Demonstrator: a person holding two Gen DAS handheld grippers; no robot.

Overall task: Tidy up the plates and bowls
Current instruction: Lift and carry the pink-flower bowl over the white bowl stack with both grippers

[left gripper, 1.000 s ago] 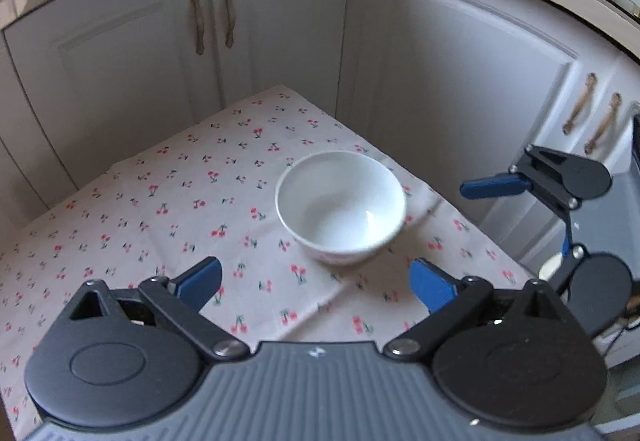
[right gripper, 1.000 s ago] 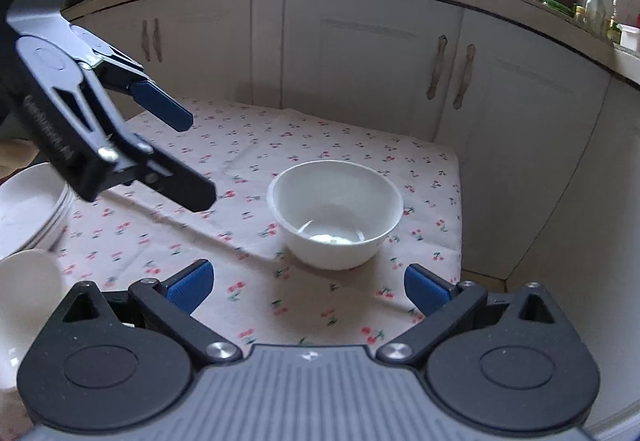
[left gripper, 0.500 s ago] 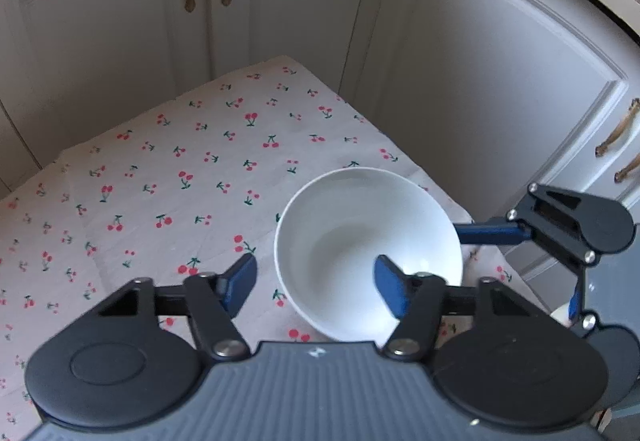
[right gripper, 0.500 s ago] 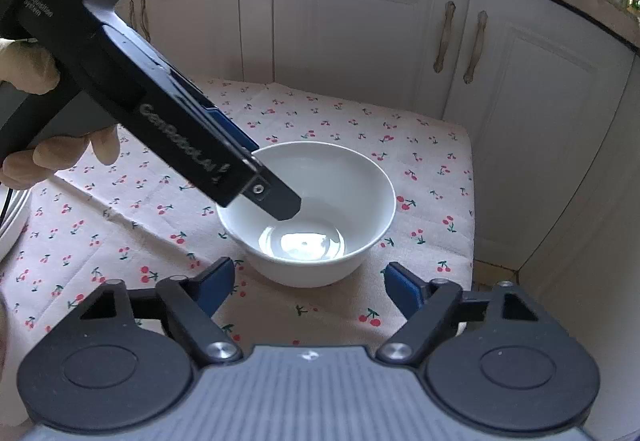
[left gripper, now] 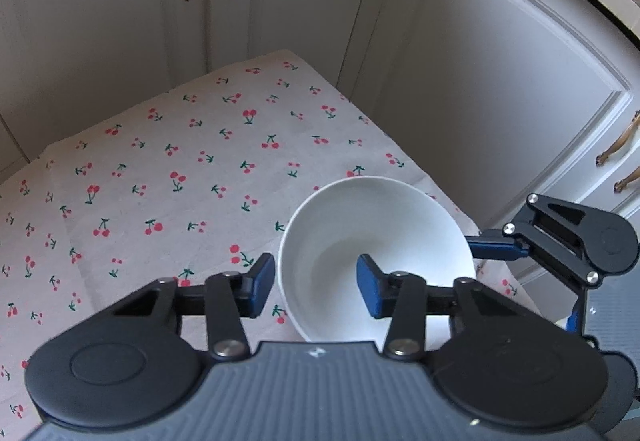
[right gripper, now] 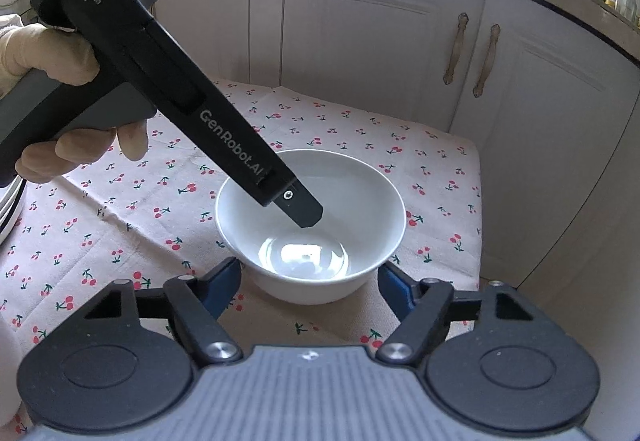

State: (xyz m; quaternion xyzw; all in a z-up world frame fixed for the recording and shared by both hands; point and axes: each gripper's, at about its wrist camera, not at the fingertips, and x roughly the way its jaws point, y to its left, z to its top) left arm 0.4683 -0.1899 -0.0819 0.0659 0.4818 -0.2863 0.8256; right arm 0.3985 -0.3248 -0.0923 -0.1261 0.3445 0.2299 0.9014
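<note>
A white bowl stands on the cherry-print tablecloth near the table's right edge. My left gripper is open and straddles the bowl's near rim, one finger outside it and one finger inside. In the right wrist view the same bowl sits just ahead of my right gripper, which is open with a finger on each side of the bowl's base. The left gripper reaches down into the bowl from the upper left.
White cabinet doors close in behind and to the right of the table. The table edge drops off just right of the bowl. A stack of white plates shows at the far left. The right gripper shows beyond the bowl.
My left gripper has moved down and forward over the bowl's rim and narrowed. My right gripper has come closer to the bowl, its fingers now flanking the base.
</note>
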